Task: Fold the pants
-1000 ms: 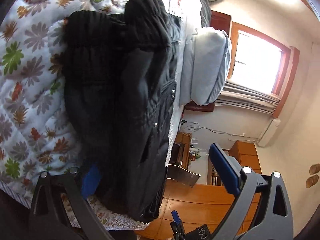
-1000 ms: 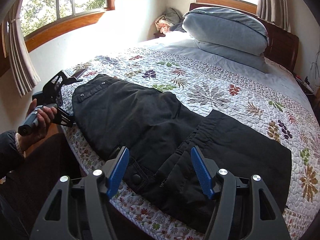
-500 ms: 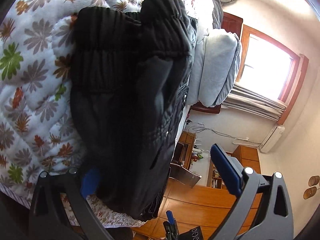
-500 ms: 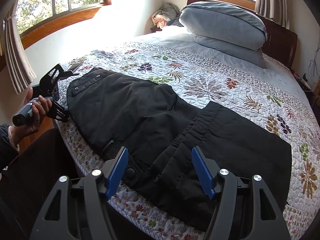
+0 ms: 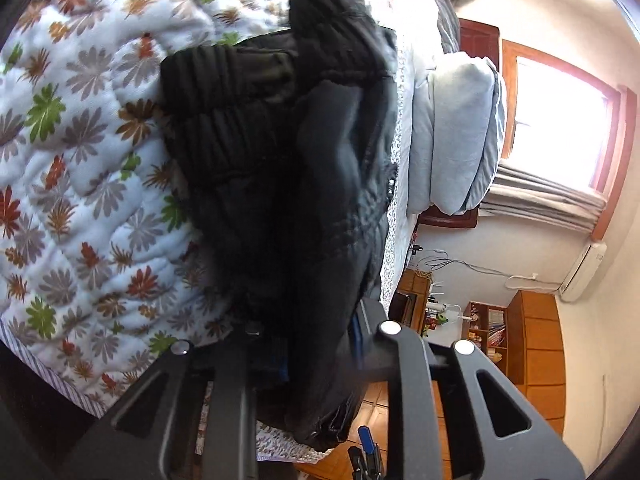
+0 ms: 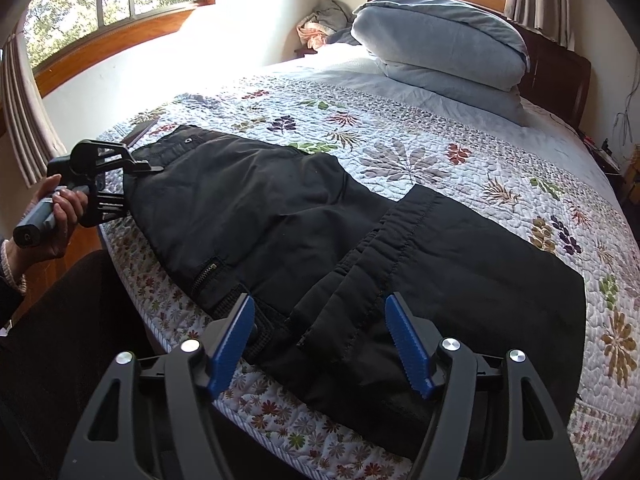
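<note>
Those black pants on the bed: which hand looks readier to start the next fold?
Probably the left. The left hand-held gripper is closing with the black pants already between its jaws, at their end by the bed edge. The right hand-held gripper hangs open over the pants, gripping nothing.

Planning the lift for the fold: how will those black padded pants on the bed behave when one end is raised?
The black padded pants will probably be floppy: they lie limp on the floral quilt. Their quilted bulk suggests some weight, so the middle may sag. Cloth bunches in the closing left gripper, so slipping seems unlikely.
</note>
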A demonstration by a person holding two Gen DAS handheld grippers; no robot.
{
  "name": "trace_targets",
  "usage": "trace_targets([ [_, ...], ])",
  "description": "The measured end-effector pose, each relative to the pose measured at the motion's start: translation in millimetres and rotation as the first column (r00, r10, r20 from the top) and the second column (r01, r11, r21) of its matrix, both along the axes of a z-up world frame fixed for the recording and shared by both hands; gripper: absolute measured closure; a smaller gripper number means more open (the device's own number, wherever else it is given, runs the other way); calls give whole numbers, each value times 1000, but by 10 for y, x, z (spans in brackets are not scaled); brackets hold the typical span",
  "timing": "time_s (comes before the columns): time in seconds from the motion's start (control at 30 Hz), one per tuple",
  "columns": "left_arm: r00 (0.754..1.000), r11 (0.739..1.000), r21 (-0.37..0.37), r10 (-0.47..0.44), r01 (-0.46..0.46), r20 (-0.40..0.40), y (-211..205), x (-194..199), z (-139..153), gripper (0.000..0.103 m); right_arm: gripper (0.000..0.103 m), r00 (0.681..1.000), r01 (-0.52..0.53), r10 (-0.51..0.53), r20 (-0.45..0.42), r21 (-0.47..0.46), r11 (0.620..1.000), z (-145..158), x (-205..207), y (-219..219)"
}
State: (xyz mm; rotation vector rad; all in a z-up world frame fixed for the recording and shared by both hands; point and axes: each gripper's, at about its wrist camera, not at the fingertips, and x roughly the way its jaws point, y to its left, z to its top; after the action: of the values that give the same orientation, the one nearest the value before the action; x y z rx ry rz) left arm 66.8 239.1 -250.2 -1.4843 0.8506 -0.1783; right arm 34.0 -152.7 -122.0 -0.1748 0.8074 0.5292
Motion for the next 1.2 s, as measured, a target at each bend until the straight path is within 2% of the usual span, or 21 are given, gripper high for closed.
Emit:
trace_targets([
  [0.1,998,993,118,-36,30,54,-72,27,272,87,34,1000,8,-8,0,0,1000,-16,15,-26],
  [0.23,990,973,224,-80,53,113,-169,107,594,88,34,999,39,-40,7,29,999,4,38,-113],
  [0.43,961,920,378,-191,104,200,-545,344,1014,87,34,993,117,-119,15,99,988,48,81,-394],
  [0.57,925,861,486,-295,148,241,-853,504,1267,84,34,981,193,-195,-2,170,966,56,112,-691],
  [0.73,856,745,630,-458,221,241,-1360,575,1490,79,34,955,294,-297,-24,232,927,19,150,-1100],
  [0.97,738,558,752,-659,351,145,-2163,770,1476,68,34,919,388,-385,-87,367,845,-27,246,-1556],
  [1.07,673,444,802,-736,398,73,-2538,841,1391,64,33,916,394,-382,-120,437,808,-31,324,-1691],
  [1.2,588,303,832,-808,464,-34,-2923,891,1176,62,22,928,368,-332,-171,574,731,-3,495,-1838],
])
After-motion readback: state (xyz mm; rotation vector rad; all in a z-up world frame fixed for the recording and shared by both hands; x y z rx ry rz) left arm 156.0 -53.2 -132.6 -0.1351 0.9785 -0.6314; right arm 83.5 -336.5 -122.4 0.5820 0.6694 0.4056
